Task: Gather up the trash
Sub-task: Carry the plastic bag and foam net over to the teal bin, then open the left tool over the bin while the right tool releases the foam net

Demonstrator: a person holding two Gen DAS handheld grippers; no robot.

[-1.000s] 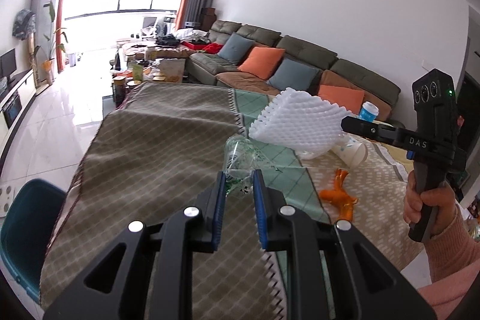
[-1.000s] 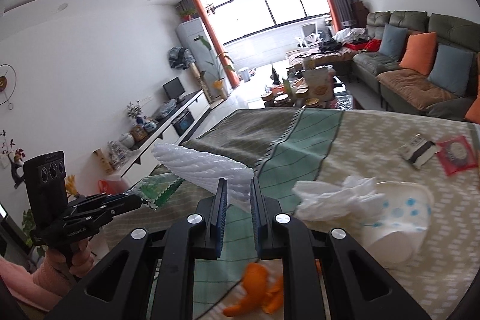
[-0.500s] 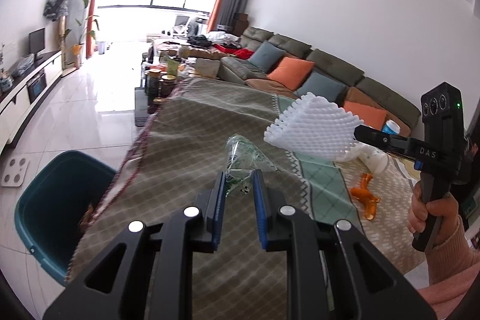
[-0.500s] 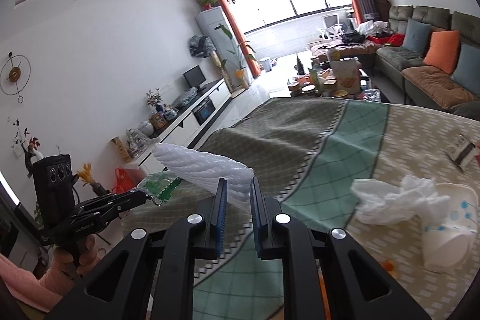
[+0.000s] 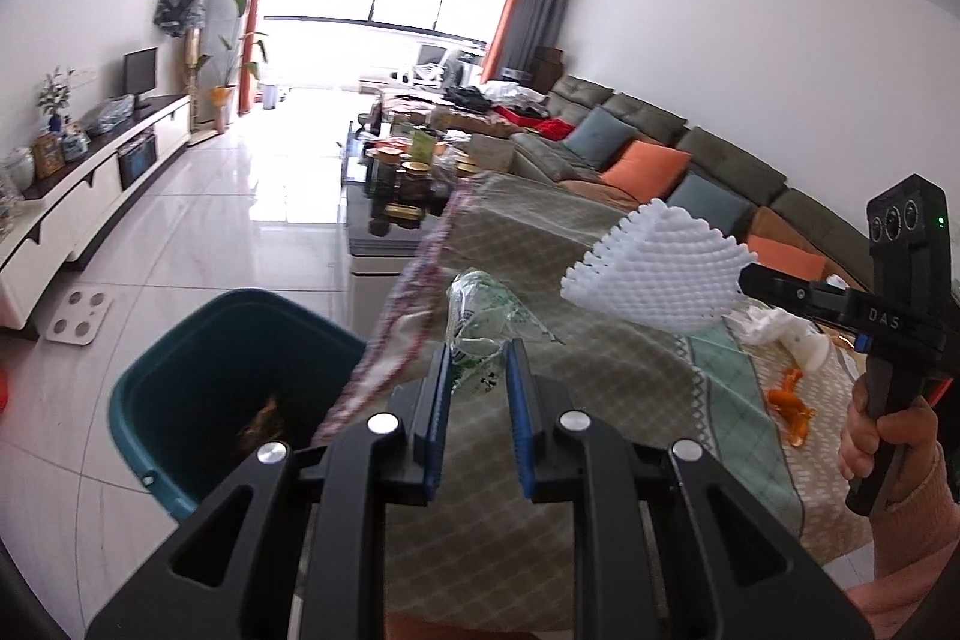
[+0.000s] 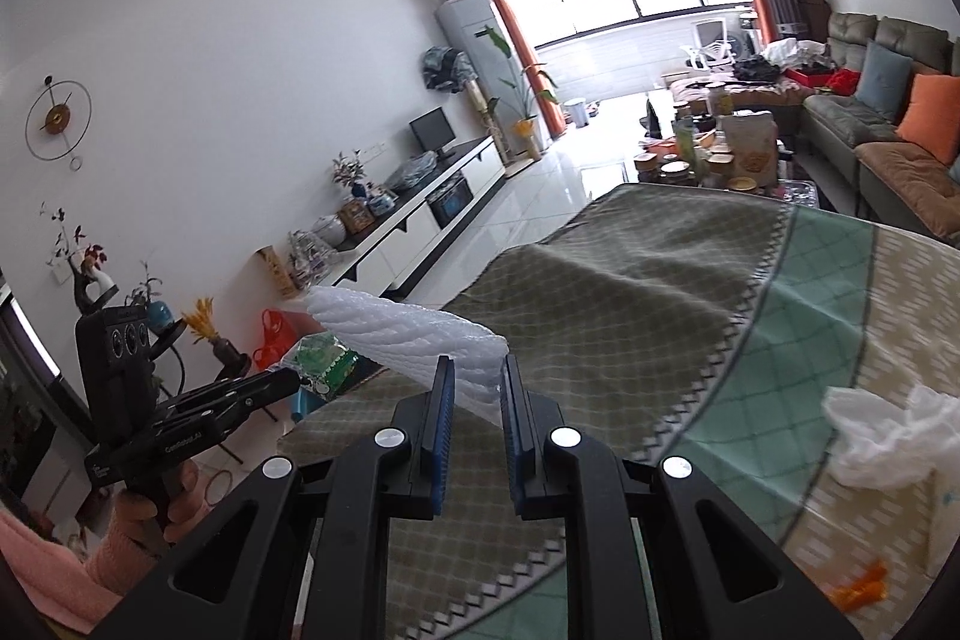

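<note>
Left claw [image 5: 478, 370]: blue-padded jaws drawn close on a crumpled clear plastic wrapper [image 5: 480, 310] with green print, held clear above the edge of the desk [image 5: 600, 400]; the print on the wrapper is too small and creased to read. Right claw [image 6: 474, 388]: jaws likewise drawn close, clamped on one end of a white foam net sleeve [image 6: 408, 325], which projects forward and to the left of the claw, off the surface. In the left wrist view the same sleeve shows as a fan of white mesh at the tip of the right tool, whose black body bears the white letters "DAS", with a small green light lit near three round lenses at its top; a hand in a pink sleeve [image 5: 894, 436] grips its handle. In the right wrist view the left tool carries a line of white lettering along its side, not legible with confidence. A teal bin [image 5: 198, 370] stands on the tiled floor just beside the desk's corner, below and to the left of the left claw, with some dark brownish matter inside. Remaining on the desk's patterned cloth: a crumpled white tissue [image 6: 888, 436] lying against a white paper cup [image 5: 810, 340] tipped on its side, and orange peel [image 5: 792, 400] near them. No brand name can be read on these items.
</note>
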